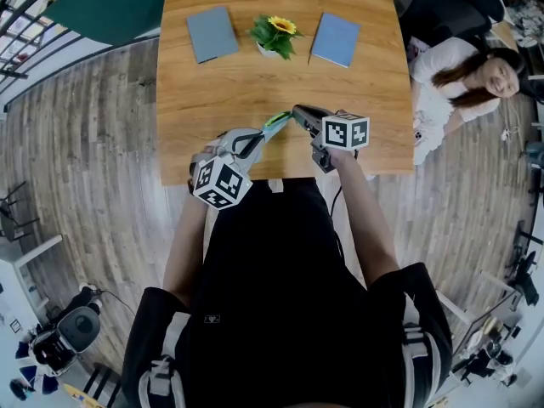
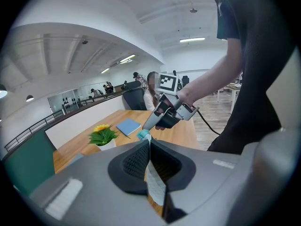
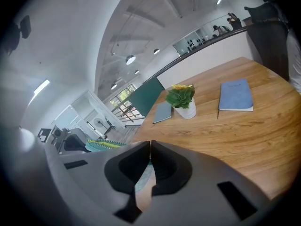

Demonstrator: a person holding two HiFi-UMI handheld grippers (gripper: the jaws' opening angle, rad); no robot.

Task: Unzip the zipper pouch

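Above the near edge of the wooden table (image 1: pixel 212 92), a small teal zipper pouch (image 1: pixel 276 123) hangs in the air between my two grippers. My left gripper (image 1: pixel 257 139) is shut on one end; its own view shows pale fabric (image 2: pixel 154 185) pinched between the pads of my left gripper (image 2: pixel 149 145). My right gripper (image 1: pixel 294 113) is shut on the other, teal end (image 2: pixel 143 134). In the right gripper view the jaws of my right gripper (image 3: pixel 150 147) are closed on fabric, and the pouch's yellow-green zipper teeth (image 3: pixel 106 144) run off to the left. The zipper pull itself cannot be made out.
Farther back on the table lie two blue notebooks (image 1: pixel 212 33) (image 1: pixel 336 39) with a small potted yellow flower (image 1: pixel 274 36) between them. A person (image 1: pixel 450 83) sits at the table's right side. A dark green panel (image 1: pixel 110 2) stands beyond the far left corner.
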